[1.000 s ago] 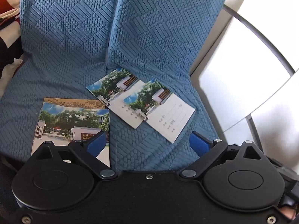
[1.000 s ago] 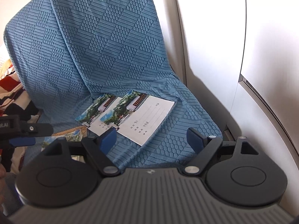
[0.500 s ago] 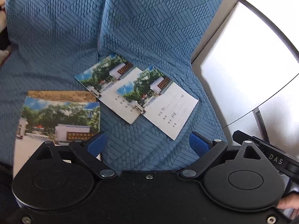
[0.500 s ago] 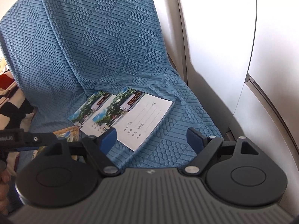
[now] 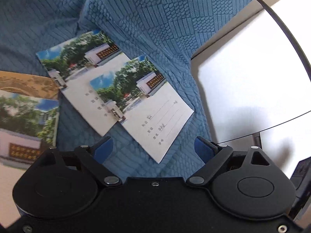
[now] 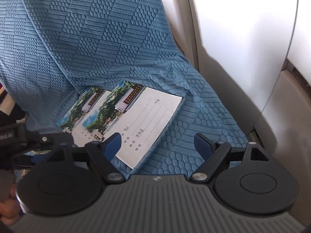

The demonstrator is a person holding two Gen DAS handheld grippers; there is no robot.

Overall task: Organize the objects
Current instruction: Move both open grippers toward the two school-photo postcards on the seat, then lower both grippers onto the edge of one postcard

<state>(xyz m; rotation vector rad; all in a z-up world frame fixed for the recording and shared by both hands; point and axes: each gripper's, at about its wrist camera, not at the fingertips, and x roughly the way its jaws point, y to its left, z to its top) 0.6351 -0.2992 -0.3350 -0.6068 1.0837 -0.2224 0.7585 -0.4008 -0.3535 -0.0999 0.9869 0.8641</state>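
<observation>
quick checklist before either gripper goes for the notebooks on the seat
1. Left gripper holds nothing: ok, jaws closing a little, only seat cover between them.
2. Right gripper open and holding nothing: ok.
3. Top notebook free to grab: ok, nothing lies on it.
4. Second notebook free: not ok, the top one overlaps it.
5. Third notebook fully in view: not ok, the left view crops it.
6. Seat cover flat under the notebooks: cannot tell.
</observation>
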